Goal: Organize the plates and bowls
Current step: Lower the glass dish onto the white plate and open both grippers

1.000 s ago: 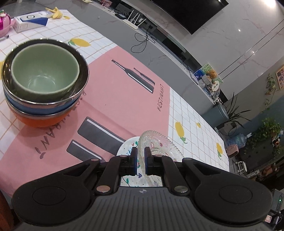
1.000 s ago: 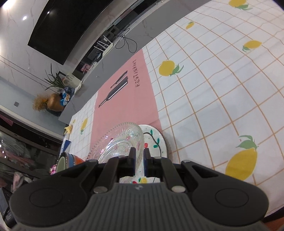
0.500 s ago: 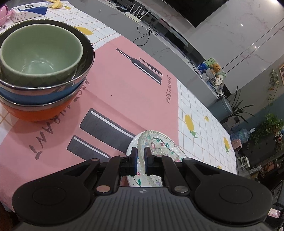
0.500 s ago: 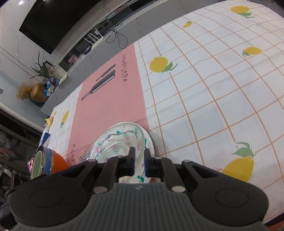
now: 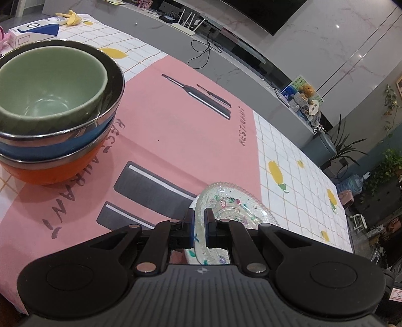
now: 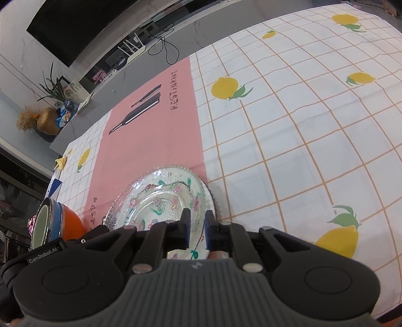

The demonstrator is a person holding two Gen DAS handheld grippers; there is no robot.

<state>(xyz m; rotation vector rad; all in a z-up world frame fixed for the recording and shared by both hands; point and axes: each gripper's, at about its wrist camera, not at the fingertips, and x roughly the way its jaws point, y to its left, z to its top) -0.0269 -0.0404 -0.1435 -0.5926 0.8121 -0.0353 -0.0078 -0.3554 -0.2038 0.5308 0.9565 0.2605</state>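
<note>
A clear cut-glass plate (image 5: 233, 201) (image 6: 160, 198) lies almost flat on a white floral plate (image 5: 189, 255), at the near edge of the pink runner. My left gripper (image 5: 199, 218) is shut on the glass plate's near left rim. On its near right rim my right gripper (image 6: 197, 221) is shut, with a slightly wider gap between the jaws. To the left stands a stack of bowls (image 6: 57, 223): a green bowl (image 5: 50, 85) inside a steel-rimmed blue bowl (image 5: 62, 146), which sits in an orange bowl (image 5: 50, 173).
A white and blue box (image 5: 35, 30) and a banana peel (image 5: 70, 20) lie at the far left of the table. The white lemon-print cloth (image 6: 301, 125) stretches to the right of the plates. A grey counter (image 5: 201, 50) with cables runs behind the table.
The glass plate has gone from steeply tilted to almost flat on the floral plate. Both grippers rolled with it, and the right jaws stand slightly wider.
</note>
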